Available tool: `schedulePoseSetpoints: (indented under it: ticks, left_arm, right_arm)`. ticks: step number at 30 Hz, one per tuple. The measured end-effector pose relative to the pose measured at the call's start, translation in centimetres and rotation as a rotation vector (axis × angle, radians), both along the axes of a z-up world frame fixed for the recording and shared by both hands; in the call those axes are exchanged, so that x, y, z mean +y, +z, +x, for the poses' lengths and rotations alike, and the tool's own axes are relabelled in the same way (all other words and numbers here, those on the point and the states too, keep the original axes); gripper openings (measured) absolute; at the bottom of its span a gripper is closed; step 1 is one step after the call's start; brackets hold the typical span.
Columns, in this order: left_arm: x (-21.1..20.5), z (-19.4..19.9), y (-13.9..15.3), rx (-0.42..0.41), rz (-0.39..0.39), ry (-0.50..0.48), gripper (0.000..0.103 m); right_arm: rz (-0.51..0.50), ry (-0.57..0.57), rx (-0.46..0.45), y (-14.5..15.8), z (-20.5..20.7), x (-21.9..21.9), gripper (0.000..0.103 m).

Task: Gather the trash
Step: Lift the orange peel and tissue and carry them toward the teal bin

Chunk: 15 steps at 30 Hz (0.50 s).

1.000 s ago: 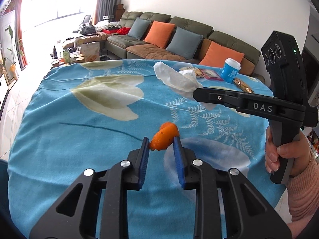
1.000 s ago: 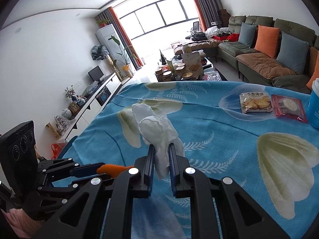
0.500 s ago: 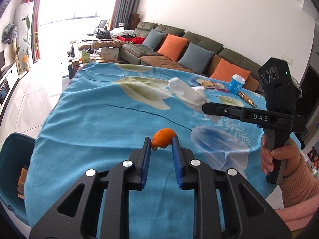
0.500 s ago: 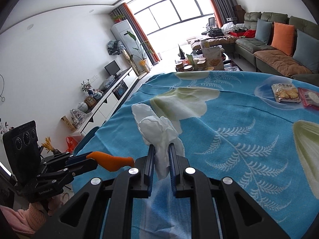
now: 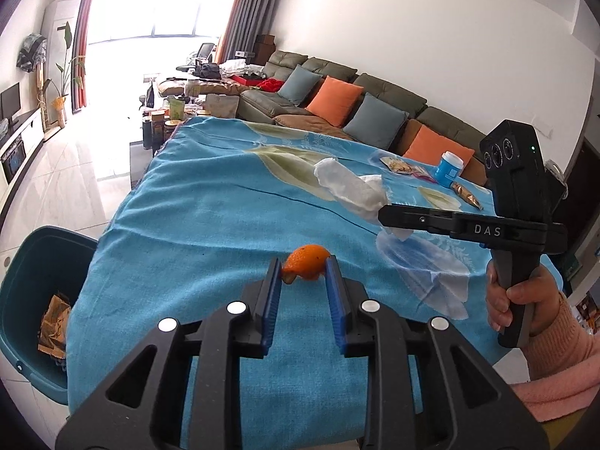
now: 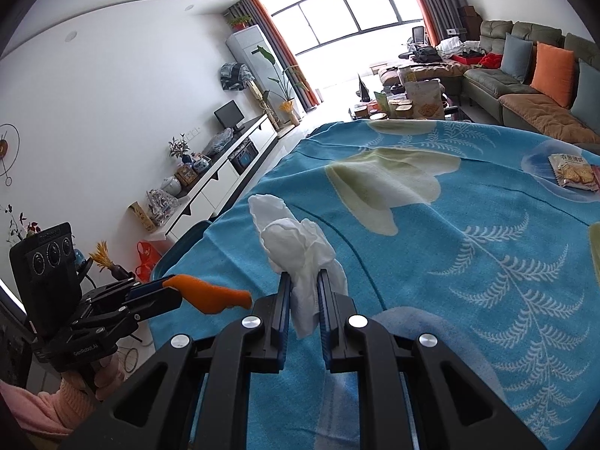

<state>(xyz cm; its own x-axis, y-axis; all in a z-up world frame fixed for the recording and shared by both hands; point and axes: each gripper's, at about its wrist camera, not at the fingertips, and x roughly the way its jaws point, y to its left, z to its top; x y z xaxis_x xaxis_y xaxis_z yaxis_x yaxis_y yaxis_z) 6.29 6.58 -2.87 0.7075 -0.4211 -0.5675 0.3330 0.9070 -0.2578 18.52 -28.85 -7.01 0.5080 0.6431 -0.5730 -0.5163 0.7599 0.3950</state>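
Note:
My left gripper (image 5: pixel 303 267) is shut on a piece of orange peel (image 5: pixel 305 258) and holds it above the blue flowered tablecloth (image 5: pixel 210 225). It also shows in the right wrist view (image 6: pixel 176 294), with the orange peel (image 6: pixel 213 295) in its tips. My right gripper (image 6: pixel 303 281) is shut on a crumpled white tissue (image 6: pixel 296 247) held above the table; the tissue (image 5: pixel 348 187) also shows in the left wrist view, right of the peel. A teal trash bin (image 5: pixel 33 300) with a wrapper inside stands on the floor at the table's left corner.
A blue cup (image 5: pixel 450 165), cracker packets (image 5: pixel 403 166) and a snack bar (image 5: pixel 467 195) lie at the table's far right. A sofa (image 5: pixel 337 105) with cushions stands behind. A white TV cabinet (image 6: pixel 225 180) runs along the left wall.
Both grippers have swung left toward the table's left corner with their loads. The teal bin has come further into the left wrist view.

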Motion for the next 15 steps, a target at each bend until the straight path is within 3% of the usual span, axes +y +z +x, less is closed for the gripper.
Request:
schedulePoseSetpoints:
  ticks: [15]
  left_arm:
    - [-0.4,0.3,-2.1,0.054,-0.017,-0.017,0.018]
  right_arm:
    - [0.002,0.006,0.022,-0.9,-0.5,0.3,0.013]
